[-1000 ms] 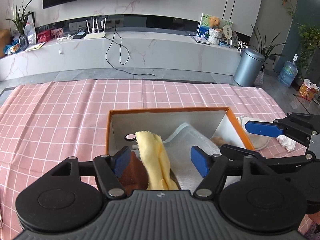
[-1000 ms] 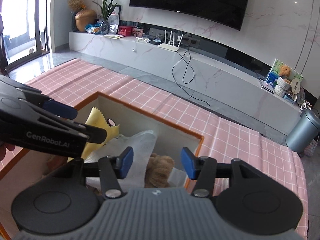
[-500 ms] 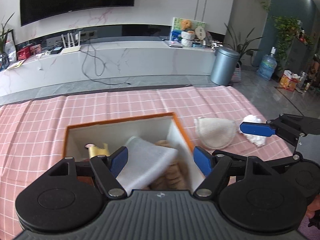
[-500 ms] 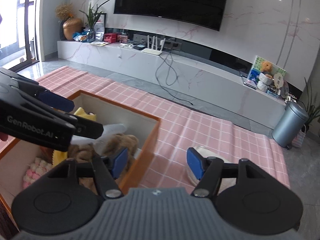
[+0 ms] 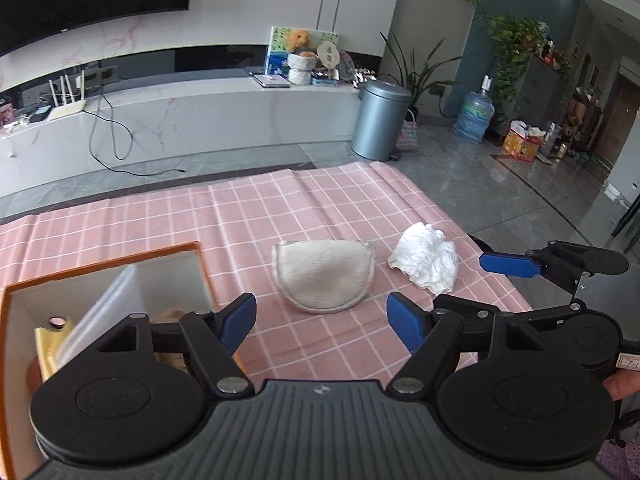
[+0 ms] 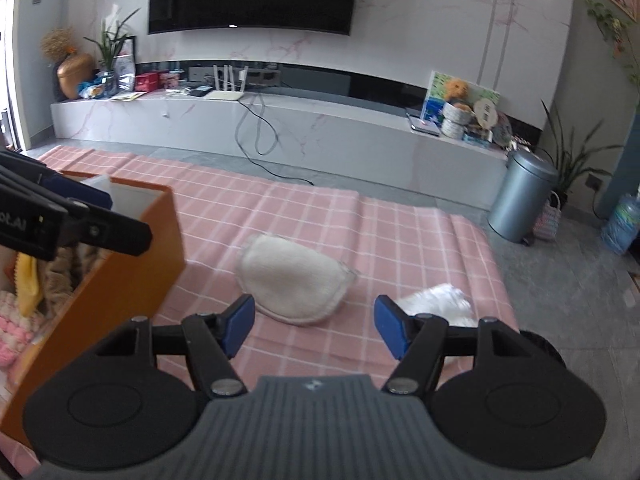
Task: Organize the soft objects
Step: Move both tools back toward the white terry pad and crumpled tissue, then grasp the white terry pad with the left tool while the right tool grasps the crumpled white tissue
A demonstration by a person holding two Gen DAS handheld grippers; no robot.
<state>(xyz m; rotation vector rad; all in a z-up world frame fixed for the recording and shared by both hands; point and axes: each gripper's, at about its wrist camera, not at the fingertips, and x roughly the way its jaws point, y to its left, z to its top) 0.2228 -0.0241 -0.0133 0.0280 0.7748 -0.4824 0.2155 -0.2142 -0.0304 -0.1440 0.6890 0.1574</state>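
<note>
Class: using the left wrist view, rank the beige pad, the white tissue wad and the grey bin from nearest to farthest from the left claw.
1. Beige pad: just ahead of the left claw, centre.
2. Tissue wad: ahead, to the right.
3. Grey bin: on the floor beyond the table.

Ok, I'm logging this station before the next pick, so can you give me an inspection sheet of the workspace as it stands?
Surface: pink checked tablecloth, creased toward the far edge.
Job's things: beige pad and white crumpled cloth lie apart on the tablecloth; orange box holds a yellow cloth, a brown plush toy and a pink knit.
Clutter: nothing seen on the tablecloth.
Grippers: left gripper open and empty; right gripper open and empty, its jaws just opened wider.
Cables: black cable hangs from the TV bench to the floor.
Surroundings: TV, grey bin, water bottle, plants.
</note>
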